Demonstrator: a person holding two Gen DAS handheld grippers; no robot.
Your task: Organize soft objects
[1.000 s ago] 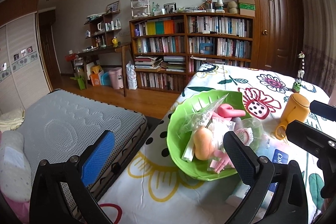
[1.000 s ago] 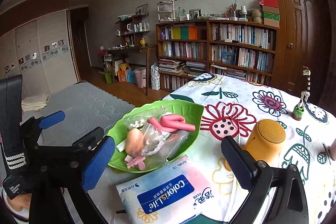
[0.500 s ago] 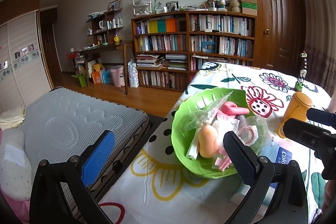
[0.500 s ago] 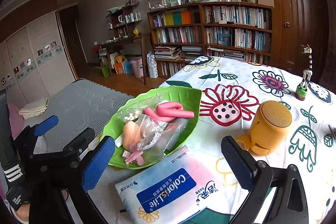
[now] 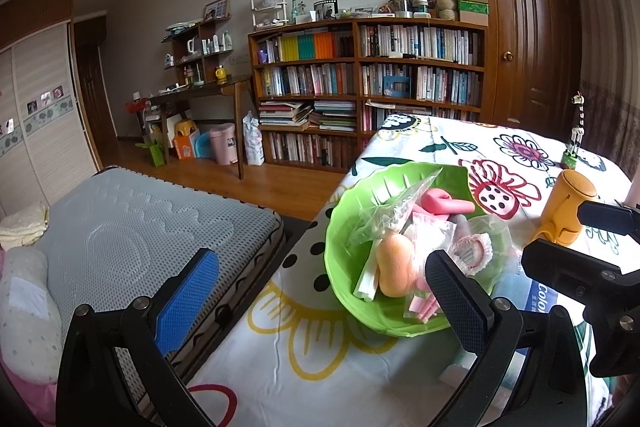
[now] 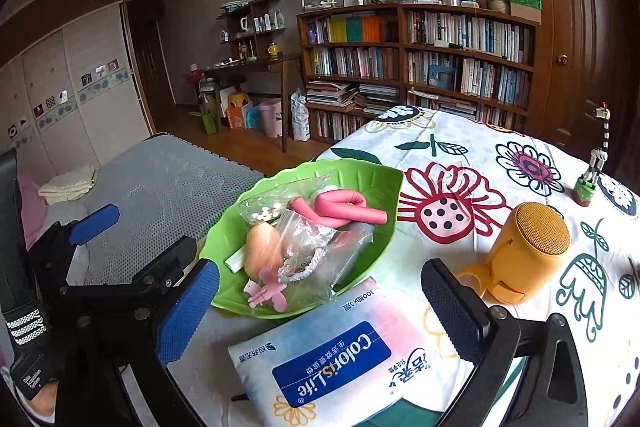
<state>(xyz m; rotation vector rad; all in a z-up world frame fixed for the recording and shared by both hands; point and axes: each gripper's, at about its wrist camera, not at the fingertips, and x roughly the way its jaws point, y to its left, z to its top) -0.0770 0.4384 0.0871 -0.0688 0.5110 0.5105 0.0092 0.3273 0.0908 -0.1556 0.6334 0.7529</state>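
A green leaf-shaped bowl (image 5: 340, 251) (image 6: 380, 183) sits on the flowered tablecloth near the table's left edge. Inside lie a peach sponge (image 5: 394, 265) (image 6: 262, 251), a pink foam roller (image 5: 448, 203) (image 6: 344, 209), clear plastic bags (image 6: 316, 247) and small pink clips (image 6: 268, 297). A soft tissue pack (image 6: 332, 363) with a blue label lies in front of the bowl. My left gripper (image 5: 320, 299) hovers open just before the bowl's near-left rim. My right gripper (image 6: 320, 307) is open above the tissue pack, with nothing between its fingers.
A yellow cylindrical speaker (image 6: 528, 251) (image 5: 568, 203) stands right of the bowl, a small giraffe figure (image 6: 596, 163) farther back. A grey mattress (image 5: 140, 223) lies left of the table, below its edge. Bookshelves (image 5: 368, 95) and a wooden door (image 5: 528, 27) line the far wall.
Both grippers have moved a little forward and lower toward the bowl and tissue pack. Both stayed open and nothing was picked up.
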